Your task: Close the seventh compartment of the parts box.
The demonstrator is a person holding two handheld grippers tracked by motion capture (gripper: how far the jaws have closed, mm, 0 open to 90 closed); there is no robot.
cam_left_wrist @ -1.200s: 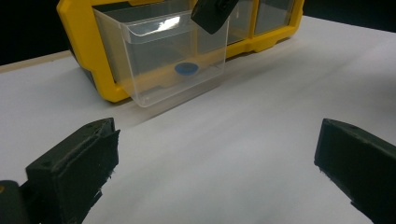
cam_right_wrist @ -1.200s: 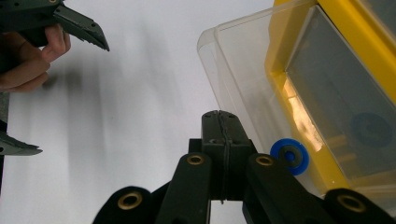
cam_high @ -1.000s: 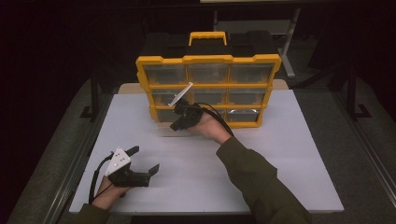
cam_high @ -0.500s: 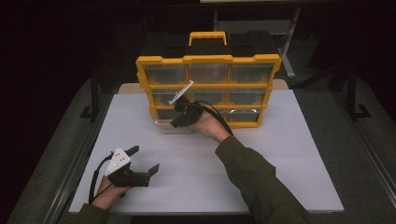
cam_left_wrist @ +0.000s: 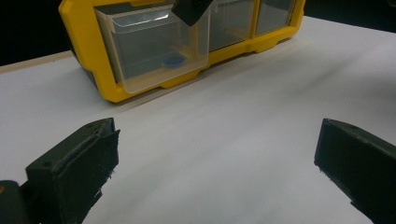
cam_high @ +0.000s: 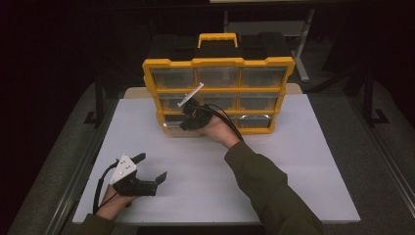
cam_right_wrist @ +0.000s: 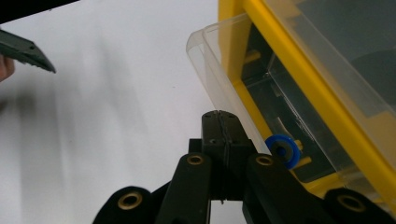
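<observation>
Nothing has visibly moved since the earlier frames | right gripper (cam_high: 188, 122) jaws together, pinching the front lip of the clear drawer (cam_left_wrist: 156, 44) | drawer partly out of the yellow organizer (cam_high: 220, 93), blue ring (cam_right_wrist: 282, 150) inside, unremoved | left gripper (cam_high: 151, 169) jaws apart, idle over the counter (cam_high: 293, 161).

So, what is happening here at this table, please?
A person works at a yellow organizer of clear drawers with a gripper in each hand. The right gripper is shut at the front wall of the bottom-left drawer, which is pulled partly out and holds a small blue ring. The left gripper rests open on the white table, holding nothing.
</observation>
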